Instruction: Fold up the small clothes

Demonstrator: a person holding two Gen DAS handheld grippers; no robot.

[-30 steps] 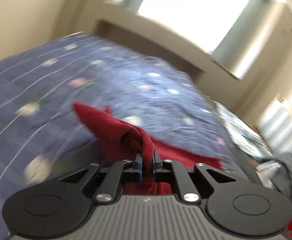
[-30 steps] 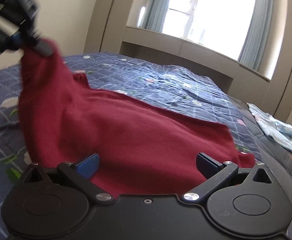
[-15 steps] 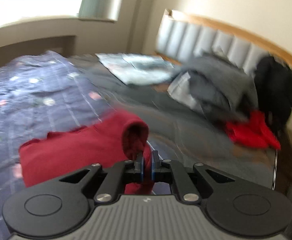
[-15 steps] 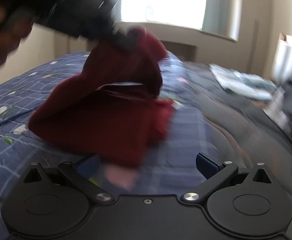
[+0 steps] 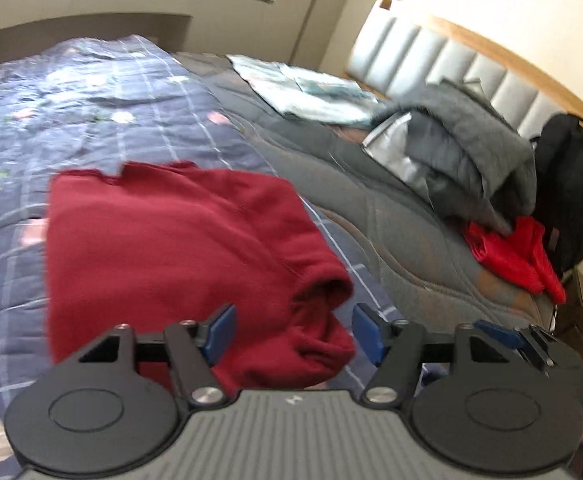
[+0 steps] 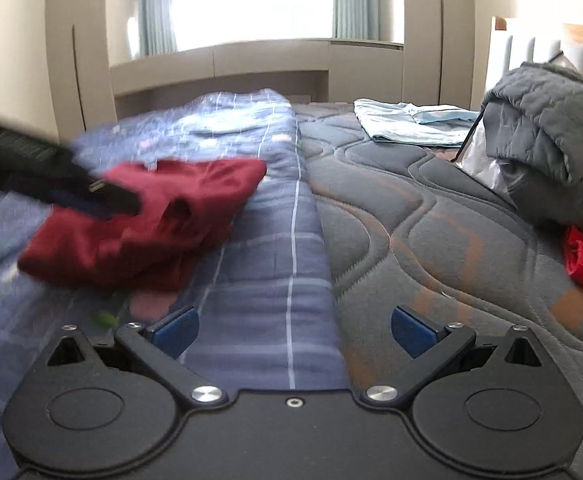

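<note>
Garment: dark red knit top [image 5: 171, 248], lying folded over itself on the blue plaid floral quilt [image 5: 103, 92], which is the landmark here. It sits near the quilt's edge, just beside the grey stitched mattress cover [image 5: 391, 232].
Left tongs [image 5: 293, 330]: blue pads wide apart, holding nothing. The rolled sleeve end of the top lies between and just beyond them; contact cannot be told.
Right tongs [image 6: 293, 330]: also spread wide and empty, low over the quilt's edge, apart from the top, which lies on the quilt to their left.
Fabric: soft, thick, fleecy knit. The body lies fairly flat with a notched far edge. The near corner bunches into a tube-like roll with an open mouth.
Bedding: quilt is thin, wrinkled cotton with white grid lines. Mattress cover is padded with wavy quilted seams.
Beyond the quilt, towards the headboard: a puffy grey jacket [image 5: 463, 152], a bright red garment [image 5: 511, 252], a black bag [image 5: 571, 184], and pale blue folded cloth [image 5: 311, 92].
Risk, my judgement: the rolled sleeve looks springy and may unroll, spoiling the fold.
Risk, grip: pinching only the top layer would drag the stack askew, and the thin quilt could get caught up too.
Risk, view: both frames are motion-blurred, so edges are hard to place.
</note>
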